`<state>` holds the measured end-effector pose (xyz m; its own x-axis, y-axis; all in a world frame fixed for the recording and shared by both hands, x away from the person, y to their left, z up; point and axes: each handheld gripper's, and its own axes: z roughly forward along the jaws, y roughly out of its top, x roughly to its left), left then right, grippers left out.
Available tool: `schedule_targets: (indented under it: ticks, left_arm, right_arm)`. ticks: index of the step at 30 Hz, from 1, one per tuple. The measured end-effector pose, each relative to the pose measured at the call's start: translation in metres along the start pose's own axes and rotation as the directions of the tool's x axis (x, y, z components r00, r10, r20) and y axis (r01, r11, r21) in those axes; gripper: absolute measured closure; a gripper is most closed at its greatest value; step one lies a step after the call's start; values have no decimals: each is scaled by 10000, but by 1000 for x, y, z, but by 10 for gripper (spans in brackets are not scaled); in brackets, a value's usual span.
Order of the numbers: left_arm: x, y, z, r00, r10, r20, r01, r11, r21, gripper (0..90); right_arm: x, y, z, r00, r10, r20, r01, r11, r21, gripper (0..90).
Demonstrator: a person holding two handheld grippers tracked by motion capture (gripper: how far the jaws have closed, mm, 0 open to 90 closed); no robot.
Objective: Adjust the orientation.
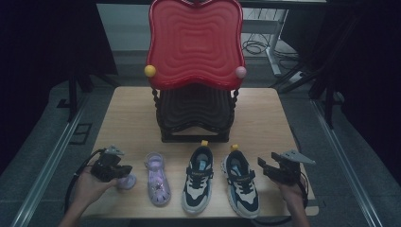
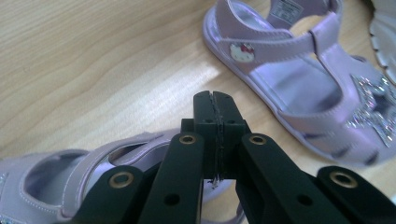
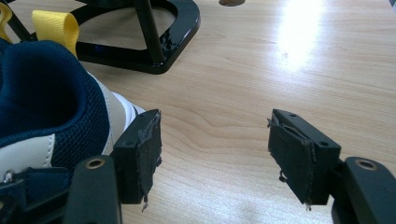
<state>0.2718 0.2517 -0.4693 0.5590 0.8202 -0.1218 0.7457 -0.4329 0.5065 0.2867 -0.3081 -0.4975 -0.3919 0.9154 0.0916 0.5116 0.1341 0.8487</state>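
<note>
The left gripper sits at the near left of the desk, its fingers pressed fully together with nothing visibly between the tips, right over a lilac sandal lying on the wood. The second lilac sandal lies just beside it, then two navy-and-white sneakers. The right gripper hovers near the rightmost sneaker, fingers spread wide and empty.
</note>
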Motion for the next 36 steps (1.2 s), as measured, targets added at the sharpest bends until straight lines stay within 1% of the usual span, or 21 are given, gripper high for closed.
schedule_targets:
  ticks: [1,3,6,8,12,13,14,15,19,24,25,27,29,30,31,32,33,34,35,36]
  left_arm:
    - [0,-2,-2,10000,-6,52,6,10000,3,894]
    - [0,-4,-4,9998,-103,170,106,9998,-161,893]
    - [-2,-4,-3,9998,-54,202,59,9996,-267,890]
    - [-2,-3,-2,9999,-30,126,34,9995,-311,889]
    - [-1,-5,-3,9999,-142,82,145,9988,-475,891]
    - [1,-7,-6,9998,-180,85,185,9980,-600,892]
    - [1,-7,-6,9998,-180,85,185,9980,-600,893]
    - [2,-9,-8,9996,-280,95,286,9975,-653,893]
    - [2,-11,-6,9994,-306,164,315,9980,-556,894]
    - [1,-11,-6,9997,-166,166,172,9991,-395,895]
    - [1,-14,-8,9996,-158,221,164,9994,-290,894]
    - [1,-19,-11,9996,-205,196,211,9993,-299,894]
    - [2,-24,-17,9993,-359,114,366,9968,-717,893]
    - [2,-24,-17,9993,-359,114,366,9968,-717,892]
    - [4,-28,-23,9987,-510,73,515,9939,-979,892]
    - [5,-30,-27,9981,-610,15,608,9916,-1138,892]
    - [11,-37,-38,9957,-905,-185,867,9847,-1509,892]
    - [11,-37,-38,9957,-905,-185,867,9847,-1509,892]
    - [15,-44,-44,9934,-1112,-297,1048,9806,-1657,892]
    - [23,-54,-50,9881,-1447,-513,1334,9746,-1801,892]
  right_arm:
    - [0,0,0,10000,3,0,-3,10000,1,348]
    - [0,0,0,10000,-18,1,18,10000,-5,348]
    - [1,0,1,10000,-69,12,69,10000,8,348]
    - [2,1,1,10000,-72,-7,72,10000,0,348]
    - [1,1,0,10000,-31,-5,31,10000,-2,348]
    - [1,0,0,10000,-20,5,20,10000,-5,348]
    - [1,0,0,10000,-20,5,20,10000,-5,348]
    - [0,0,0,10000,19,13,-19,10000,5,348]
    - [0,0,1,10000,-9,28,9,10000,19,348]
    - [1,0,1,10000,-36,22,36,10000,39,348]
    - [1,0,1,10000,-36,24,36,10000,43,348]
    - [0,0,2,10000,-20,29,20,10000,52,348]
    - [0,0,3,10000,-16,30,16,10000,79,348]
    - [0,0,3,10000,-16,30,16,10000,79,348]
    - [0,-1,3,10000,-38,45,37,10000,88,348]
    - [0,-1,3,10000,-38,45,37,10000,88,348]
    - [1,-1,3,10000,-26,35,26,10000,86,348]
    - [1,-1,3,10000,-40,40,40,10000,73,348]
    - [1,-1,3,10000,-37,36,36,10000,67,348]
    - [1,-1,3,10000,-28,36,28,10000,75,348]
